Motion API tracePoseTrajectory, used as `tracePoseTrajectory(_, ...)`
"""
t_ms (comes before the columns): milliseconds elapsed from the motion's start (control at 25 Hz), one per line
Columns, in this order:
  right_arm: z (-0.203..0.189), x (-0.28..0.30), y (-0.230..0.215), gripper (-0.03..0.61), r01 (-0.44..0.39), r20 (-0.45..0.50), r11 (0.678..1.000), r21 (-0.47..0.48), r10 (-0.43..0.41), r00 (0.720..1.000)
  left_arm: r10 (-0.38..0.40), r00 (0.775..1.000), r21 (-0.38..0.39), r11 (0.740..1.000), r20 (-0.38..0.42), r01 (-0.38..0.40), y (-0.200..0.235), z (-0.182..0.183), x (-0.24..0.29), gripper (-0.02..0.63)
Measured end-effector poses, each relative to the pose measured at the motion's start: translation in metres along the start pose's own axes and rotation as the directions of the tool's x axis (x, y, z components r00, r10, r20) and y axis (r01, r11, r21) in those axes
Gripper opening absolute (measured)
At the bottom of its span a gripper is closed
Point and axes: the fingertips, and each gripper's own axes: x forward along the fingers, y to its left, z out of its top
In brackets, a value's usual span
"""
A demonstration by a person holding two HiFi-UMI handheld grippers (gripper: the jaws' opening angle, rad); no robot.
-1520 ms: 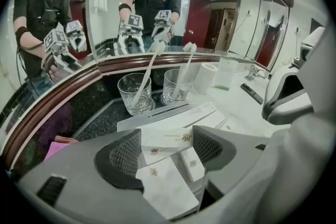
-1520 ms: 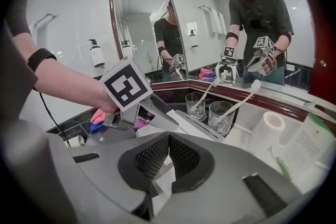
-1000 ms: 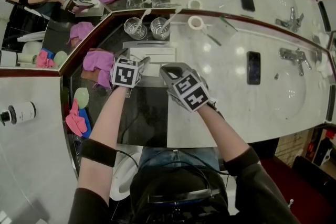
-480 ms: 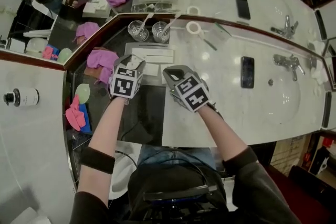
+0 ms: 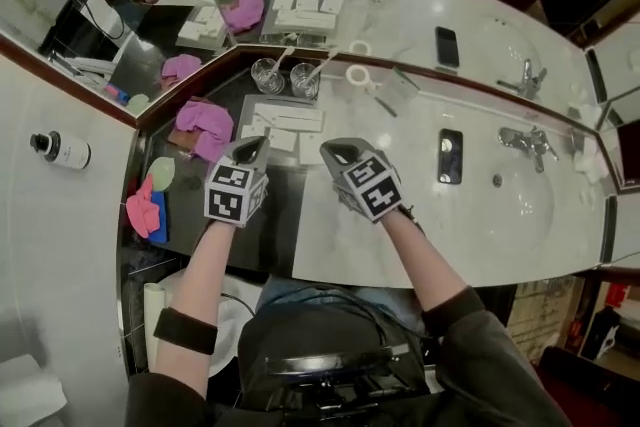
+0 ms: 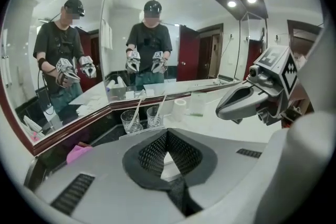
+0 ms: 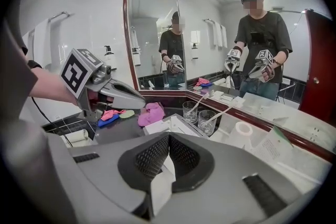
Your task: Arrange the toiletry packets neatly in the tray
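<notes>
The tray point(image 5: 290, 103) lies on the dark counter below two glasses, with several white toiletry packets point(image 5: 290, 118) laid flat in it. My left gripper point(image 5: 250, 148) hovers at the tray's near edge; its jaws have just been closing and now meet, shut, with nothing seen clamped between them point(image 6: 167, 136). To its right hangs my right gripper point(image 5: 333, 151), also above the near edge. In the right gripper view its jaws point(image 7: 169, 136) are shut on a thin white packet point(image 7: 160, 186) that runs down along the seam between the pads.
Two glasses point(image 5: 268, 73) with sticks in them stand behind the tray. A pink cloth point(image 5: 200, 125) lies to its left, more cloths point(image 5: 145, 210) further left. A tape roll point(image 5: 358, 75), a phone point(image 5: 450, 155) and a sink with faucet point(image 5: 525, 140) sit to the right. Mirrors line the back.
Both grippers have lifted up and drawn back from the tray toward me. The left gripper's jaws stood open over the tray and are now closed.
</notes>
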Motion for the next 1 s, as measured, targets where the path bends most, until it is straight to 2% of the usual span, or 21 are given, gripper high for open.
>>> tracePoseTrajectory(240, -0.017, -0.032, -0.001, 0.003, 0.017, 0.022, 1.0, 0.01, -0.017, 1.0, -0.02, 0.998, -0.05, 0.999, 0.057, 0.023, -0.033, -0.007, -0.035, 0.0)
tracePoseTrajectory(560, -0.044, -0.061, -0.011, 0.003, 0.055, 0.038, 0.998, 0.036, -0.056, 0.998, -0.044, 0.996, -0.113, 0.992, 0.071, 0.052, -0.058, -0.025, -0.061, 0.0)
tracePoseTrajectory(1000, -0.075, -0.08, -0.017, 0.003, 0.094, 0.014, 0.99, 0.109, -0.096, 0.995, -0.03, 0.998, -0.096, 0.995, 0.054, 0.036, -0.067, -0.039, -0.067, 0.0)
